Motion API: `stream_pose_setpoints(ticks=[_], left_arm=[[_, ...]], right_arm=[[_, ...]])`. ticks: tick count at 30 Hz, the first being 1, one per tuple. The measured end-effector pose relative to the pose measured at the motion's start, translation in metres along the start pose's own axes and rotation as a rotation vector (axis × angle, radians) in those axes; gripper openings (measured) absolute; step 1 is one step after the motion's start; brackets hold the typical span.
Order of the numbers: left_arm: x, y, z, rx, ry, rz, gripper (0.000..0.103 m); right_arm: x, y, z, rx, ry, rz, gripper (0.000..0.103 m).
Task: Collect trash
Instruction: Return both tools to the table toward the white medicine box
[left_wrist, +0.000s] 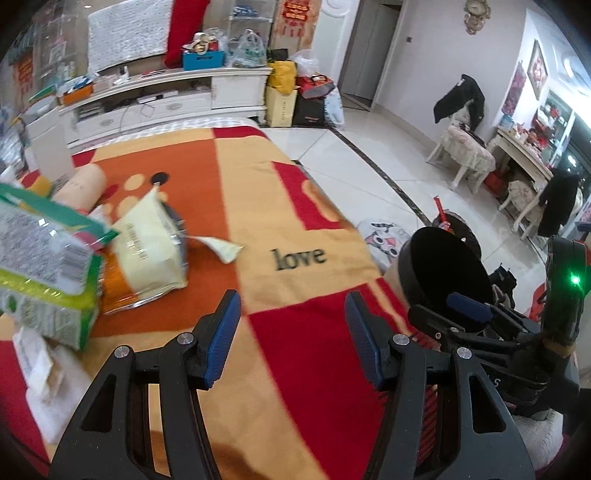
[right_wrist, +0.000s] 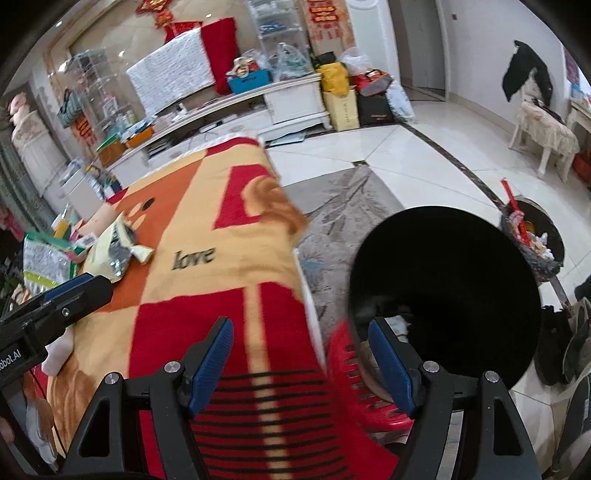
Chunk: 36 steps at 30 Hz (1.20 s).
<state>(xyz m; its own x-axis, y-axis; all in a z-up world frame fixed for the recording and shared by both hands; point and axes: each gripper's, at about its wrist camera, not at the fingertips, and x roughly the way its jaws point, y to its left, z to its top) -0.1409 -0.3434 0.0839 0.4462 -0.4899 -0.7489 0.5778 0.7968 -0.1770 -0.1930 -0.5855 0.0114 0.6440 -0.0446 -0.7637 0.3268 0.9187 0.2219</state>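
Left wrist view: the left gripper hovers above the blanket, fingers spread wide and holding nothing. The trash lies well ahead to its left: a pale yellow wrapper, torn open with a foil lining and a loose strip, beside a green printed packet. Judged thin, crinkly film, both should be very light, limp and somewhat slippery; a pinch on a flat folded edge or the crumpled torn mouth looks safest, since the loose strip may tear away. In the right wrist view the right gripper is likewise wide apart and empty, poised over the blanket edge beside a round black bin with a dark, smooth interior. A red slotted plastic piece sits below. The blanket is soft, fuzzy cloth in orange, red and cream blocks
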Motion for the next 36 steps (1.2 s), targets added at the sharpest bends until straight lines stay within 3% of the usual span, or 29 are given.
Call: stream_pose_setpoints(ticks=[18, 22, 27, 32, 36], left_arm=[[-0.044, 0.079, -0.029, -0.124, -0.009, 0.086, 0.057], [-0.040, 0.103, -0.028, -0.144, -0.004, 0.145, 0.057], [-0.029, 0.133, -0.032, -0.161, 0.072, 0.205, 0.057], [-0.054, 0.172, -0.045, -0.185, 0.060, 0.275, 0.057], [-0.071, 0.219, -0.065, -0.262, 0.083, 0.349, 0.057]], right_arm=[[0.016, 0.106, -0.011, -0.173, 0.057, 0.136, 0.074], [0.020, 0.124, -0.014, -0.205, 0.072, 0.159, 0.075], [0.018, 0.141, -0.017, -0.241, 0.077, 0.181, 0.075], [0.019, 0.158, -0.016, -0.271, 0.082, 0.205, 0.075], [0.024, 0.172, -0.019, -0.297, 0.105, 0.240, 0.076]])
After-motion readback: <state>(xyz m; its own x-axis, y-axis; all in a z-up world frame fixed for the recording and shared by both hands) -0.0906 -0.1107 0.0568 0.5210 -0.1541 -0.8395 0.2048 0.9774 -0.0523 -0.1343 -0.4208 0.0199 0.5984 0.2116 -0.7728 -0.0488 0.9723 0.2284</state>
